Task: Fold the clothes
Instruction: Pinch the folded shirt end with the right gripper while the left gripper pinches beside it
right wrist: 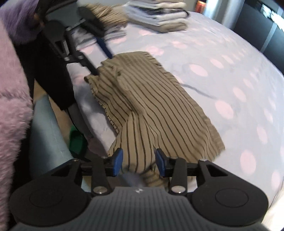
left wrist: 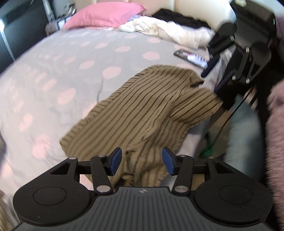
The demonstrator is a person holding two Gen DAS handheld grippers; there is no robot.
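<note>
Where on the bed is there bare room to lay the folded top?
Free: the dotted bedspread between the striped top and the stack of folded laundry. Crowded: the pillow end, with the phone, white crumpled fabric and pink pillow.

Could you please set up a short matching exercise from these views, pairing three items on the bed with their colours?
Items:
1. pillow
2. garment
3. bed cover

Colours:
A. grey with pink dots
B. plain pink
C. olive-tan with dark stripes

Pairs: 1-B, 2-C, 3-A
</note>
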